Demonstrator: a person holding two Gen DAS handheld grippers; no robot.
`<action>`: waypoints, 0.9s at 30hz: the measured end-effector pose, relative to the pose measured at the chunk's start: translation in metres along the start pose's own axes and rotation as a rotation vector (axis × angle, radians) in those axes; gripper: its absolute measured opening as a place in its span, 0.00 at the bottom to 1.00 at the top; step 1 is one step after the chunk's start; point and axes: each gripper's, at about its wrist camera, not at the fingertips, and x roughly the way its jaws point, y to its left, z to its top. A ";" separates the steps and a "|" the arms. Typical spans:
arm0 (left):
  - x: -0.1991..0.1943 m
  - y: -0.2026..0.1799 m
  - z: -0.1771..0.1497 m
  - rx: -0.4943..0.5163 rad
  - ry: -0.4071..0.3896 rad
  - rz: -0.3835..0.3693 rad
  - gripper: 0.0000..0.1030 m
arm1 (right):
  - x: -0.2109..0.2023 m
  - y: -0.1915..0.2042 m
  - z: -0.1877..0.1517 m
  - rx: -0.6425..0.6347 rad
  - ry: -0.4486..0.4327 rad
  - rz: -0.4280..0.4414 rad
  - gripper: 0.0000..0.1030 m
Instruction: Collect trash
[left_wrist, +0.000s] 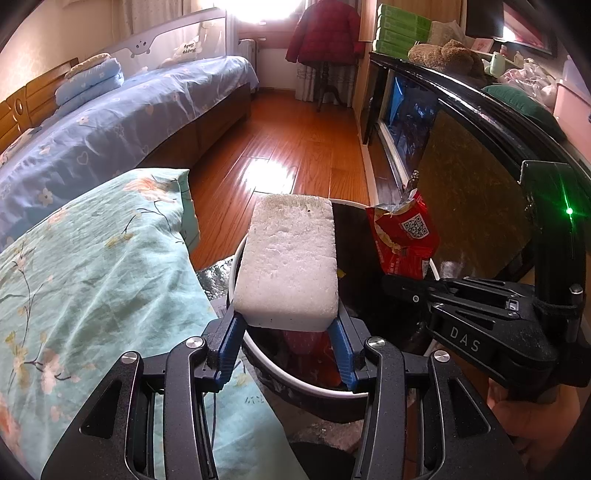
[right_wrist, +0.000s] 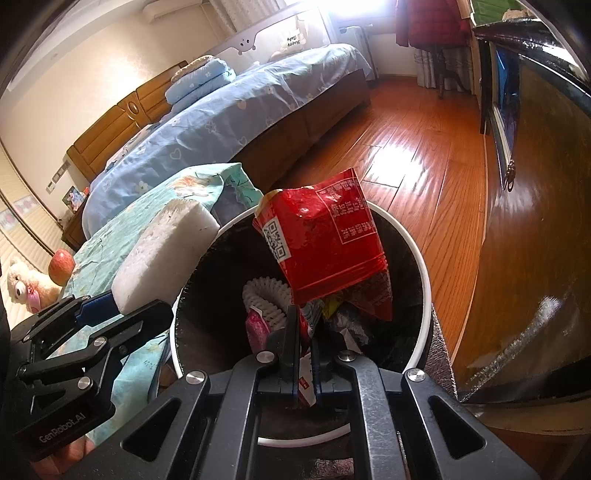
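Note:
My left gripper (left_wrist: 288, 328) is shut on a white foam block (left_wrist: 290, 258) and holds it above the near left rim of a round bin with a white rim (left_wrist: 306, 386). The block also shows in the right wrist view (right_wrist: 166, 251). My right gripper (right_wrist: 304, 332) is shut on the bottom edge of a red snack wrapper (right_wrist: 325, 243) with a QR code, held upright over the open bin (right_wrist: 424, 277). The wrapper also shows in the left wrist view (left_wrist: 404, 236). Several pieces of trash (right_wrist: 269, 299) lie inside the bin.
A teal floral cloth (left_wrist: 92, 277) covers a surface left of the bin, with an apple (right_wrist: 62, 266) and a plush toy (right_wrist: 26, 286) on it. A bed with blue sheets (left_wrist: 110, 122) stands behind. A dark cabinet (left_wrist: 469, 192) stands on the right. Wooden floor (left_wrist: 295, 140) lies beyond.

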 end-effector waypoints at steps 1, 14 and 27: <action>0.000 0.000 0.000 0.000 0.001 -0.001 0.42 | 0.000 0.000 0.000 0.001 0.001 0.000 0.06; -0.006 0.014 0.000 -0.041 0.006 -0.028 0.49 | -0.002 -0.007 0.003 0.044 -0.002 -0.006 0.42; -0.066 0.061 -0.051 -0.159 -0.072 0.005 0.50 | -0.023 0.024 -0.009 0.015 -0.039 0.003 0.60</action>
